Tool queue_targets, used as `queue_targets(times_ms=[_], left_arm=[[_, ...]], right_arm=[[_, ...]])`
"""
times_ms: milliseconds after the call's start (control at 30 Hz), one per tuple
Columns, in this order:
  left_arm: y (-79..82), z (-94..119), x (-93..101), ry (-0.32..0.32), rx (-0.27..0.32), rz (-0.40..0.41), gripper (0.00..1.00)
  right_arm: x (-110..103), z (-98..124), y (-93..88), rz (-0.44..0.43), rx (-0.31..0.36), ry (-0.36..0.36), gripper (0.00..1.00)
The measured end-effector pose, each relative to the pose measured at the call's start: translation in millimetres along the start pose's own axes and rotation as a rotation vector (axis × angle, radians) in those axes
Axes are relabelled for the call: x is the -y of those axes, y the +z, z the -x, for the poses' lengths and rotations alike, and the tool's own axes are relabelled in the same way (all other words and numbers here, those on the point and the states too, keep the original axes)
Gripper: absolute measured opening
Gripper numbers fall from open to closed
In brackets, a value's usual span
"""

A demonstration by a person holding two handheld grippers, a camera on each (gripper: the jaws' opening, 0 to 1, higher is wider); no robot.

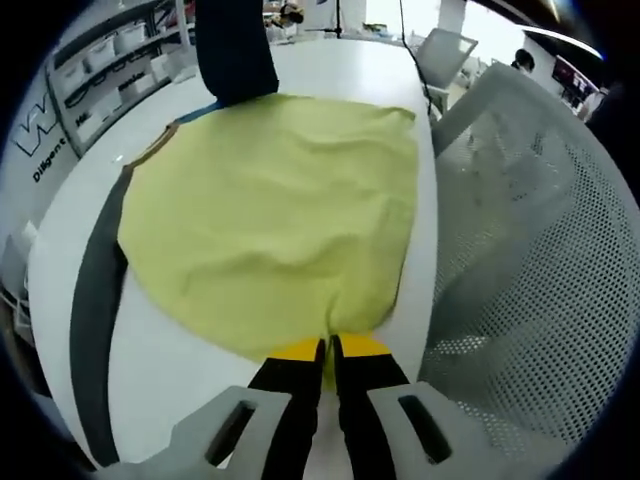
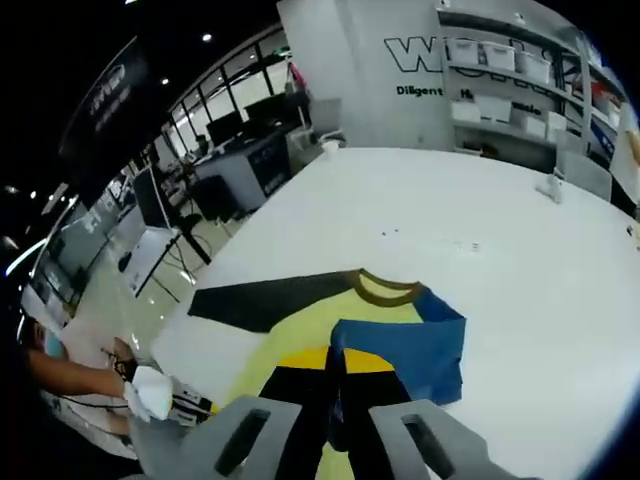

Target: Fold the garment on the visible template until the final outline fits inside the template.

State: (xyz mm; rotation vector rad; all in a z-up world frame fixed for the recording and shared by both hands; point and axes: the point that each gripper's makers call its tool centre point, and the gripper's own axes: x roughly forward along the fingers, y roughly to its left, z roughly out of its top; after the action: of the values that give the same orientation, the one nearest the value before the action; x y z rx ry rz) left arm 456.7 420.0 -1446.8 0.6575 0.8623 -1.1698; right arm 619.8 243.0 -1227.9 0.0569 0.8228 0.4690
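Your work surface is a white desk (image 1: 350,70), smooth and matte, in an open hall with shelving (image 2: 510,70) of white bins along one wall and dark workstations (image 2: 245,150) beyond the far desk edge. A white perforated mesh chair (image 1: 520,260) stands just past the desk edge in the left gripper view.

The garment (image 1: 275,215) lies flat on the desk: a soft, thin knit, body pale yellow-green, with a long dark grey sleeve (image 1: 95,300) laid out toward one desk edge. In the right gripper view you see the same garment (image 2: 300,335) with a brown ribbed collar (image 2: 385,288), the dark sleeve spread flat, and a blue sleeve (image 2: 405,355) folded over the body.

Left claw (image 1: 328,350): jaws pressed together, pinching the garment's hem at the desk edge nearest you; the cloth spreads away from the tips across the desk.

Right claw (image 2: 335,375): jaws close together over the blue sleeve, tips at the cloth; you cannot tell from this view whether they grip it.

A person's hand (image 2: 120,355) shows off the desk's corner.
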Motion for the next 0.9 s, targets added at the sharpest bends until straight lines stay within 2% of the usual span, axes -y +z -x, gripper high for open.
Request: queue_targets(times_ms=[267, 467, 733, 900], left_arm=[[0.5, 0, 0.3, -0.004, 0.02, -0.002, 0.11], [0.9, -1, -2.1, -0.015, 0.021, 0.015, 0.11], [1.2, -1, -1.4, -0.004, 0.026, 0.043, 0.11], [2.4, -2, -2.5, 0.004, 0.021, 0.08, 0.11]], right_arm=[[-16, -41, 3.5, 0.006, 0.021, 0.003, 0.0], [-27, -69, -10.4, 0.078, 0.008, 0.029, 0.0], [-23, -113, -22.2, 0.114, -0.034, 0.041, 0.0], [-23, -142, -27.0, 0.096, -0.051, 0.056, 0.0]])
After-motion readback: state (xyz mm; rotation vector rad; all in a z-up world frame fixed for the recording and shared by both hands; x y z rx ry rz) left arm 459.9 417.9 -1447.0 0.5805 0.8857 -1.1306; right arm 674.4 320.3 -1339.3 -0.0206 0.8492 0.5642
